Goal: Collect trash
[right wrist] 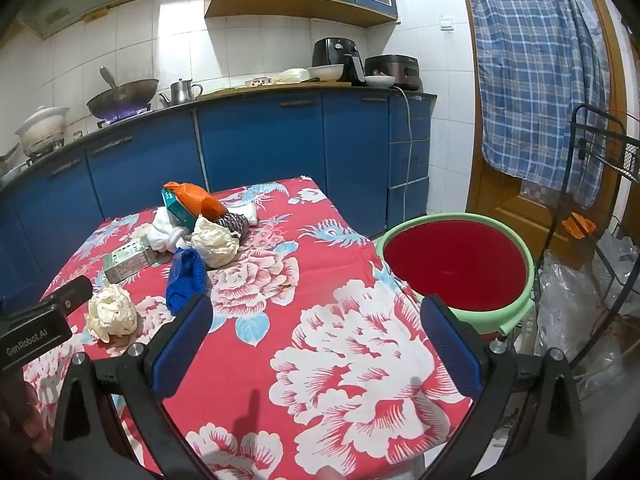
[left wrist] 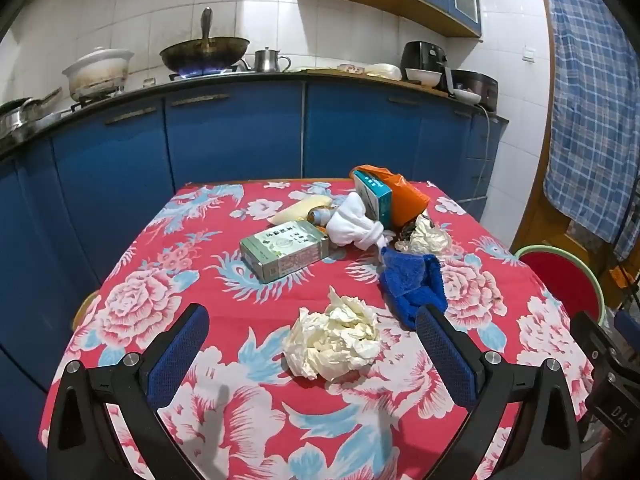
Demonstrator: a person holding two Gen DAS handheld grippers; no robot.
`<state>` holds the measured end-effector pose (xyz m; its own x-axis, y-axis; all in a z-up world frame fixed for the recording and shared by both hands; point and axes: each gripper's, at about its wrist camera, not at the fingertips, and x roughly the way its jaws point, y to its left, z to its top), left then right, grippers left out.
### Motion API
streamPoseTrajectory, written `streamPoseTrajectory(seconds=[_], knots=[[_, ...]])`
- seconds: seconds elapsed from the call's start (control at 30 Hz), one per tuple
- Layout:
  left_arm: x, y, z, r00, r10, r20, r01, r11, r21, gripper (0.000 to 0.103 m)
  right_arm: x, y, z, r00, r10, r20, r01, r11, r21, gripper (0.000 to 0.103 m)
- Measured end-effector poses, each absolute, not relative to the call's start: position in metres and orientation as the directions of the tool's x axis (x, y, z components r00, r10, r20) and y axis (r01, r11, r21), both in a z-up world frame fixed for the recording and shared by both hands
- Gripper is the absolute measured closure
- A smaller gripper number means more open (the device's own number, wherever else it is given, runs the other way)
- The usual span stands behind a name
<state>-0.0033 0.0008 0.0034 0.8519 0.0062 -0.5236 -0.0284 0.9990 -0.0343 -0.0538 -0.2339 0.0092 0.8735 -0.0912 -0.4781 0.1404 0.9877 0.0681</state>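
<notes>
Bench: we work over a bench (left wrist: 224, 412) under a red flowered cloth, with the trash gathered toward its far right part.
Basin: a green-rimmed red basin (right wrist: 456, 268) stands just beside the bench's right edge; as far as we see into it, it holds nothing, and we judge it the likely place for the trash.
Step in hand: we judge this the reach for the first piece, nothing being gripped yet.
Left claw: our left claw (left wrist: 312, 344) is spread wide, its fingers either side of the near crumpled paper wad (left wrist: 334, 344), which lies on the cloth and is not yet pinched.
Right claw: our right claw (right wrist: 316, 344) is also spread and holds nothing, hanging over bare cloth near the basin.
Next move: we think the left claw must drop lower and press in on the wad, lightly, since it will crush, then carry it across to the basin.
Other trash: behind lie a blue cloth (left wrist: 414, 286), a green carton (left wrist: 284, 250), a white rag (left wrist: 354, 224), a second paper wad (left wrist: 426, 238), a teal box (left wrist: 374, 196) and an orange bag (left wrist: 404, 196), bunched and touching.
</notes>
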Motion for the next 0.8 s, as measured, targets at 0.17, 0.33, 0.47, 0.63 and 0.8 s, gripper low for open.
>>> streamPoseTrajectory(seconds=[0.17, 0.33, 0.47, 0.63, 0.8], knots=[[-0.0033, 0.0007, 0.0035, 0.852, 0.006, -0.523, -0.028, 0.999, -0.034, 0.0, -0.054, -0.2334, 0.0091, 0.873, -0.091, -0.478, 0.14, 0.988, 0.068, 0.001], [-0.0033, 0.0009, 0.0036, 0.852, 0.006, -0.523, -0.028, 0.999, -0.034, 0.0, -0.0538, -0.2335, 0.0087, 0.873, -0.093, -0.478, 0.141, 0.988, 0.067, 0.001], [-0.0035, 0.0008, 0.0035, 0.853, 0.005, -0.522, -0.028, 0.999, -0.034, 0.0, -0.0537, -0.2336, 0.0084, 0.873, -0.092, -0.479, 0.141, 0.988, 0.067, 0.001], [-0.0035, 0.0007, 0.0035, 0.853, 0.007, -0.522, -0.029, 0.999, -0.034, 0.0, -0.053, -0.2323, 0.0067, 0.873, -0.089, -0.48, 0.138, 0.988, 0.067, 0.001], [-0.0038, 0.0014, 0.0052, 0.853, 0.008, -0.521, -0.032, 0.999, -0.038, 0.0, -0.0535, -0.2333, 0.0084, 0.872, -0.09, -0.481, 0.139, 0.988, 0.067, 0.001]])
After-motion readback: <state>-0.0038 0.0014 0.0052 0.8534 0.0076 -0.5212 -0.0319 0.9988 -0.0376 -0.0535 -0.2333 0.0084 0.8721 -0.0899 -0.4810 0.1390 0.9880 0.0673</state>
